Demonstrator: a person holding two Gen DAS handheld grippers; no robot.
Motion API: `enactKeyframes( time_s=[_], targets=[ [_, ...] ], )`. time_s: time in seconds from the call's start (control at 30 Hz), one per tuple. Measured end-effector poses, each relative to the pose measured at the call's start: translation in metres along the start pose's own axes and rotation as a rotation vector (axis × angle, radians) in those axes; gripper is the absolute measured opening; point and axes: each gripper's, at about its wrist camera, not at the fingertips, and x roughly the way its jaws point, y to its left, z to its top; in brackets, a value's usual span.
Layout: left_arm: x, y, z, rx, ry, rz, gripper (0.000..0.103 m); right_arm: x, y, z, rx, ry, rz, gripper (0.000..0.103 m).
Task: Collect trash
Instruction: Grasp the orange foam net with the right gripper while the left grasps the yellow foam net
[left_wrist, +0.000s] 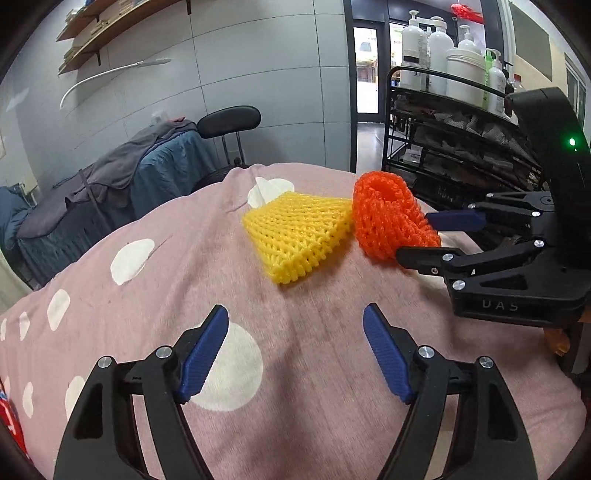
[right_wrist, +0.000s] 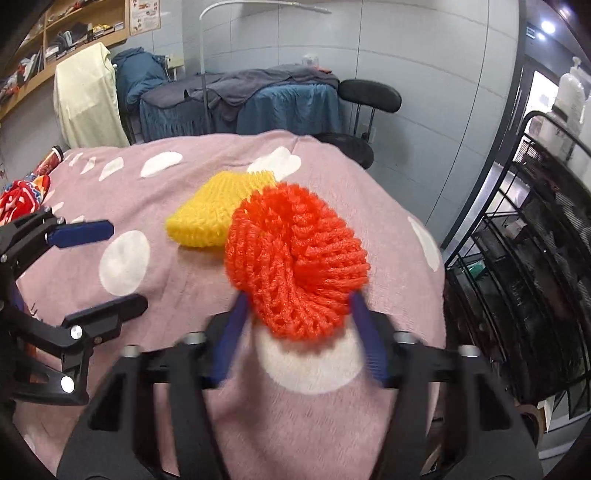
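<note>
1. Orange foam netting, soft and open-meshed, is what the coming move turns on. In the left wrist view the orange net sleeve (left_wrist: 388, 221) lies rolled into a fat loop on the pink spotted blanket (left_wrist: 155, 291), ahead and to the right of the left claw (left_wrist: 295, 350). That claw stands open over bare blanket with nothing between its ribbed blue pads (left_wrist: 203, 360).

2. In the same view the right claw (left_wrist: 424, 236) comes in from the right edge with its tips at the orange sleeve's near side, so the right hand is plainly the nearer of the two. A yellow net sleeve (left_wrist: 295, 236), flattened into a wedge, lies just left of the orange one and touches it; it is the closer target for the left hand, a little ahead of its fingers.

3. In the right wrist view, the orange net sleeve (right_wrist: 295, 262) fills the middle, sitting between the right claw (right_wrist: 297, 332) fingers with its hollow centre facing the camera. Both blue pads (right_wrist: 229, 339) meet the lower sides of the roll; the picture is blurred here, but I judge the claw to be gripping it lightly.

4. The yellow net sleeve (right_wrist: 210, 214) lies beyond and to the left, its long side running away towards the blanket's far edge. The left claw (right_wrist: 99, 269) shows at the left, open.

5. Both sleeves look springy and light, so they should squash under the pads.
</note>
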Motion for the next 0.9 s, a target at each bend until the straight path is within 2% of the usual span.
enactKeyframes(
  time_s=[0.1,0.27,0.37,0.47,0.53,0.6,0.77,0.9],
  targets=[
    [0.01,-0.003,0.01,0.024,-0.004,-0.01,0.075,0.0,-0.01,-0.003,0.044,-0.019,0.035,0.027],
    [0.027,-0.013,0.028,0.071,-0.014,-0.02,0.074,-0.025,-0.028,-0.012,0.11,-0.081,0.047,0.026],
    [0.047,-0.013,0.035,0.051,0.037,-0.019,0.062,-0.046,-0.034,-0.021,0.142,-0.102,0.045,0.026],
    [0.056,-0.011,0.035,0.036,0.048,0.051,0.044,-0.067,-0.039,-0.033,0.162,-0.125,0.046,0.026],
    [0.051,-0.007,0.034,0.002,0.036,0.074,0.023,-0.082,-0.042,-0.043,0.182,-0.143,0.043,0.026],
    [0.045,-0.001,0.033,-0.037,0.032,0.063,0.019,-0.094,-0.045,-0.052,0.199,-0.158,0.032,0.026],
    [0.011,0.004,0.02,-0.138,0.002,-0.008,0.017,-0.118,-0.051,-0.079,0.258,-0.183,0.024,0.026],
    [-0.025,-0.011,0.005,-0.142,-0.051,-0.029,0.017,-0.139,-0.053,-0.105,0.28,-0.195,-0.014,0.026]
  ],
)
